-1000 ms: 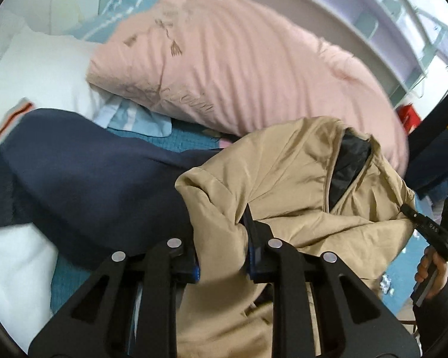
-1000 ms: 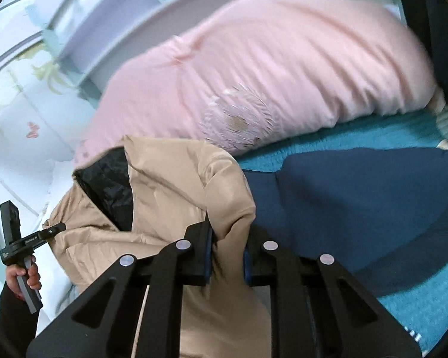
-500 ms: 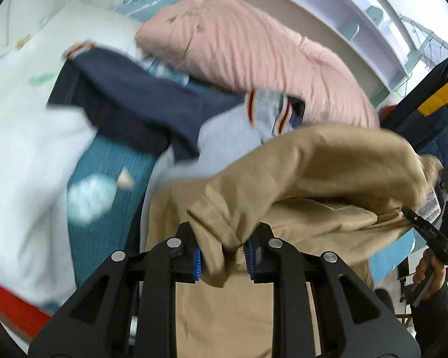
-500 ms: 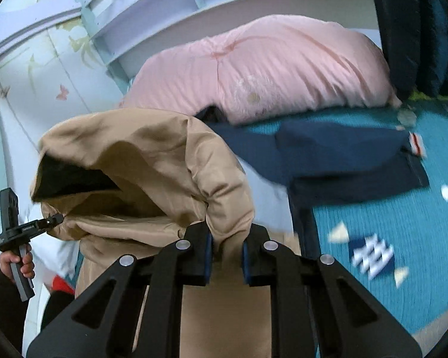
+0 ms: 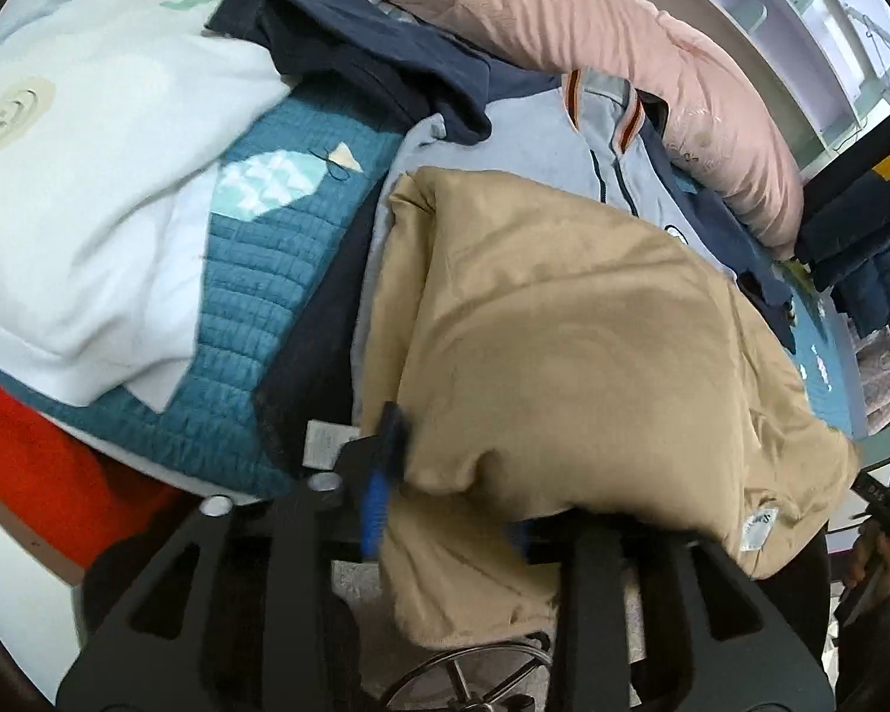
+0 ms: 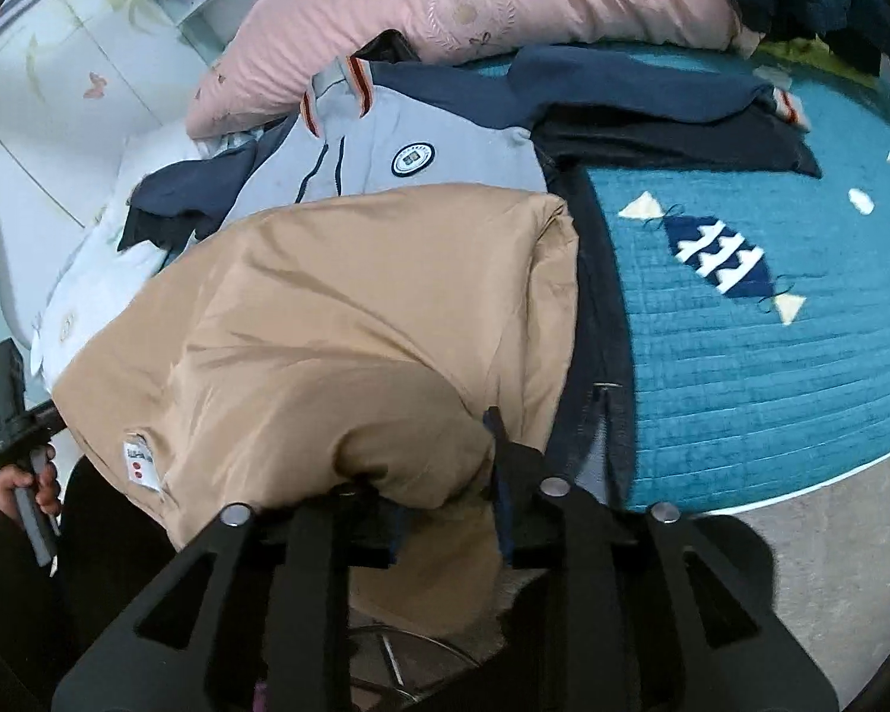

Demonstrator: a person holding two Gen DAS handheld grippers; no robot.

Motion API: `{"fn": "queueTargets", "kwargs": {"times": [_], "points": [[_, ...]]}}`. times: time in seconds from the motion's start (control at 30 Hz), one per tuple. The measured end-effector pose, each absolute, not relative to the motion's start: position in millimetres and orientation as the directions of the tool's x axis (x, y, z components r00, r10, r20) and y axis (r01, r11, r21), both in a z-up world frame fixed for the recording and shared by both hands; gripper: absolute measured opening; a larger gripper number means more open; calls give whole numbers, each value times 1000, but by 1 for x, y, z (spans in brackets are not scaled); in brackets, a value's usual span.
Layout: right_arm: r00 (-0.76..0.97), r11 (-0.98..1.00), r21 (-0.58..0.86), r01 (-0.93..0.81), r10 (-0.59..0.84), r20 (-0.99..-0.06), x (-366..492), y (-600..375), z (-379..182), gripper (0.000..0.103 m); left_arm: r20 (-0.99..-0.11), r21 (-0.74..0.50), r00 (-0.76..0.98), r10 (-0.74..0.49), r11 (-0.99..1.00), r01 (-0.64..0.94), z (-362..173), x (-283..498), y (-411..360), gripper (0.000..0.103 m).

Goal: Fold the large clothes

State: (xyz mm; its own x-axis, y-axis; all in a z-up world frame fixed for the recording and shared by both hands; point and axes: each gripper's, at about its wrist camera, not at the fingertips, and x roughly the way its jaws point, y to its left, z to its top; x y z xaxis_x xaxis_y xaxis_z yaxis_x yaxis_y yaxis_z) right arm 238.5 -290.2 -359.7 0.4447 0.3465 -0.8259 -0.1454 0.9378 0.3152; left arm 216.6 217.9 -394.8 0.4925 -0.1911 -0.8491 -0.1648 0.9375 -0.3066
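A: The tan jacket [image 5: 563,320] is folded over and lying at the near edge of the bed, on top of a light-blue and navy jacket [image 6: 445,136] spread on the teal quilt [image 6: 771,356].

B: And the left hand-held gripper [image 5: 451,510]?

A: Its jaws have just been opening. A fold of tan cloth sits between them, the blue pad on the left finger [image 5: 377,510] stands clear of it, and the other finger is mostly hidden under the fabric. Released, I'd say.

B: Same on the other side?

A: The right hand-held gripper [image 6: 445,522] has also just been opening its jaws, with a bulge of the jacket lying loose in the gap, not pinched.

B: What's behind?

A: A pink duvet [image 5: 623,59] bunched along the far side, a white pillow [image 5: 89,178] at the left in the left wrist view, and a care label [image 6: 139,463] showing on the tan hem. A hand [image 6: 24,480] grips the left handle at the edge.
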Motion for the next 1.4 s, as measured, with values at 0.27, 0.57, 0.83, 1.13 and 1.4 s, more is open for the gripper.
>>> {"fn": "queueTargets", "kwargs": {"times": [0.27,0.57,0.83,1.13,1.4], "points": [[439,962,233,-144,273,-856,218,-312,-331,43,-821,-199,565,-81,968,-150,-341,192,218,64],[540,974,194,-118,227,-811,213,-306,-280,49,-672,-247,736,-80,961,-121,-271,185,190,65],[434,915,306,-262,395,-809,252,-224,-319,49,-763,-253,620,-184,967,-25,-325,236,143,73],[223,958,231,-169,265,-938,281,-224,-424,7,-924,-251,326,-201,961,-118,-442,233,137,73],[186,954,268,-136,290,-939,288,-243,-447,0,-933,-245,297,-201,962,-118,-461,240,135,73]]}}
